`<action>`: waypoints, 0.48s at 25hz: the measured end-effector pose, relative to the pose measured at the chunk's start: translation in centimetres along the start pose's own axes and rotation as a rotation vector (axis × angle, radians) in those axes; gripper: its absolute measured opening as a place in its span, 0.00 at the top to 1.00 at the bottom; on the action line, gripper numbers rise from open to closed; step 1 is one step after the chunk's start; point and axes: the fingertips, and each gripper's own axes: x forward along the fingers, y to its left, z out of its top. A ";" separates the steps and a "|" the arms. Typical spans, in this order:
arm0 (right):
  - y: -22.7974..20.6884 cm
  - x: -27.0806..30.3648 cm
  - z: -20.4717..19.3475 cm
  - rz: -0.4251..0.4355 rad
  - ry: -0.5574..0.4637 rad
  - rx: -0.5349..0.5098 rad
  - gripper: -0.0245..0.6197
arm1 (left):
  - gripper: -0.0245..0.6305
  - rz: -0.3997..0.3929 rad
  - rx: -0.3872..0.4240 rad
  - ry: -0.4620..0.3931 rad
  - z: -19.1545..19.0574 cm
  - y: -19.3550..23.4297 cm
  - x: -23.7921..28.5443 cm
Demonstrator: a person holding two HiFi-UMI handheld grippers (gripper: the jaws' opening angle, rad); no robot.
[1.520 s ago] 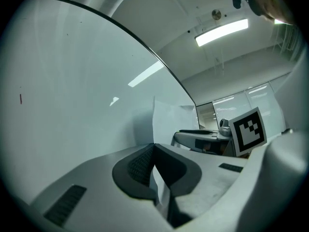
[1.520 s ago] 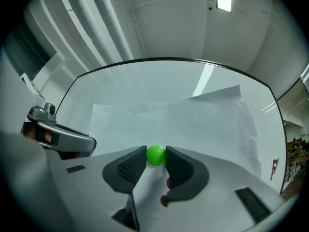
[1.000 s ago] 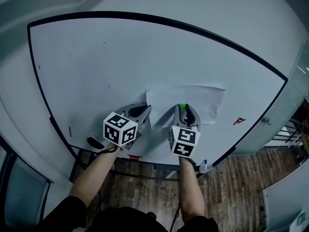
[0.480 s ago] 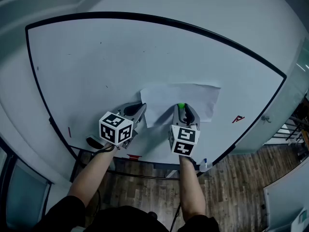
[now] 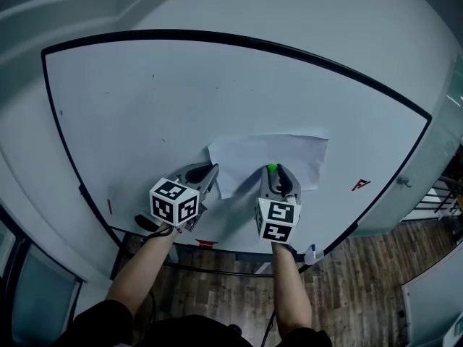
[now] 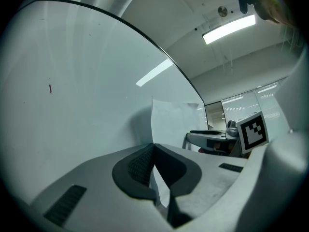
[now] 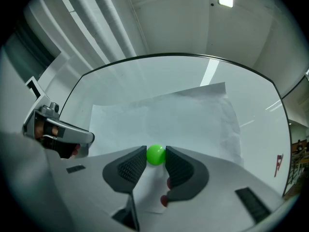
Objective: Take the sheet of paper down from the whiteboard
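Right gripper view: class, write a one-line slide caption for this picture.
Right hand-held gripper pinches the green ball on the sheet of paper on the whiteboard.

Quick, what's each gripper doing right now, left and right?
The left gripper is shut on the edge of the sheet of paper.
The right gripper is shut on the green ball on that sheet.

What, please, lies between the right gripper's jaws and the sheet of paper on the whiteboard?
A small green ball, clamped between the jaws of the right gripper, sits against the sheet of paper; the right gripper view shows it.
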 end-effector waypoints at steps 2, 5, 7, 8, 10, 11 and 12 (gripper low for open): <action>0.2 0.1 0.0 0.004 0.000 -0.001 0.75 | 0.93 0.005 -0.006 -0.001 -0.1 0.3 -0.1; 0.4 0.2 0.0 0.007 -0.001 -0.004 0.75 | 0.93 0.013 -0.006 -0.002 -0.1 0.7 -0.4; 0.4 0.2 0.0 0.008 -0.002 -0.008 0.75 | 0.93 0.018 -0.005 -0.005 -0.1 0.8 -0.4; 0.4 0.2 0.0 0.007 -0.002 -0.010 0.75 | 0.93 0.021 -0.004 -0.005 -0.1 0.8 -0.5; 0.4 0.1 -0.1 0.005 0.001 -0.011 0.75 | 0.93 0.026 -0.005 -0.006 -0.2 0.9 -0.5; 0.4 0.1 -0.2 0.004 0.003 -0.012 0.75 | 0.93 0.028 -0.009 -0.006 -0.2 0.9 -0.6; 0.4 0.1 -0.2 0.003 0.006 -0.013 0.75 | 0.93 0.030 -0.012 -0.007 -0.3 0.9 -0.6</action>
